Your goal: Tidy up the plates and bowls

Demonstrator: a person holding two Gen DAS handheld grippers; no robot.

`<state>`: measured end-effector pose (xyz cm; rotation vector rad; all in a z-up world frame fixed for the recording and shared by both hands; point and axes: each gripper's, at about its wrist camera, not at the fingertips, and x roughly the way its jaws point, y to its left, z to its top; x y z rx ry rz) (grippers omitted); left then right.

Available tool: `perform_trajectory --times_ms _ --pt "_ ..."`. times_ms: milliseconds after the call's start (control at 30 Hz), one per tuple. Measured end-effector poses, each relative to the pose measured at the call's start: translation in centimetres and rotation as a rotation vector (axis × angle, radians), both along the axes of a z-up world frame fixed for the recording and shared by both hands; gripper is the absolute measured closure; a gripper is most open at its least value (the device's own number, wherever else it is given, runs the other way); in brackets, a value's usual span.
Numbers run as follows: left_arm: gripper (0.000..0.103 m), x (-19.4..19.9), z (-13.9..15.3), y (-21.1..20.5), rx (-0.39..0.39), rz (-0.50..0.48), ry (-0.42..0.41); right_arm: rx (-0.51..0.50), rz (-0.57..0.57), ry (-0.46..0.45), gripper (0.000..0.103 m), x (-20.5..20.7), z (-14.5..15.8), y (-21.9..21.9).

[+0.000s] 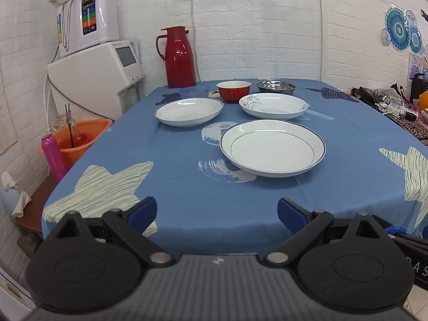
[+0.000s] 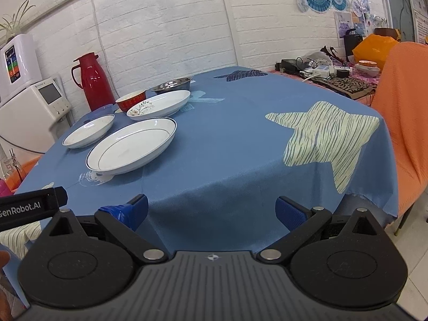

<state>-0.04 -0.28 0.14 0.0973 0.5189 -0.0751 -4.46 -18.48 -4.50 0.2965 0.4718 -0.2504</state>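
In the left wrist view, the left gripper [image 1: 217,211] hung empty, jaws spread, at the bottom edge, with three white plates [image 1: 272,151] mid-frame and the red bowl [image 1: 233,90] and steel bowl [image 1: 276,86] behind. In the right wrist view, the right gripper [image 2: 211,210] likewise hung spread and empty. Nothing appeared stacked yet, so the next move likely called for reaching the nearest plate's rim.

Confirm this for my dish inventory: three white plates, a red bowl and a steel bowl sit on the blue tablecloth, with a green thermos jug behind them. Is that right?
Not quite: the thermos jug is red, not green, as the left wrist view shows clearly. The rest holds: three white plates, a red bowl and a steel bowl sit on the blue tablecloth.
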Motion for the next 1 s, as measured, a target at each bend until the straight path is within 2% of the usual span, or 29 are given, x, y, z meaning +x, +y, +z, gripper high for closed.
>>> perform_trajectory --times_ms 1000 --pt "0.007 -0.12 -0.19 0.13 -0.011 -0.02 0.005 0.005 0.026 0.031 0.014 0.31 -0.9 0.47"
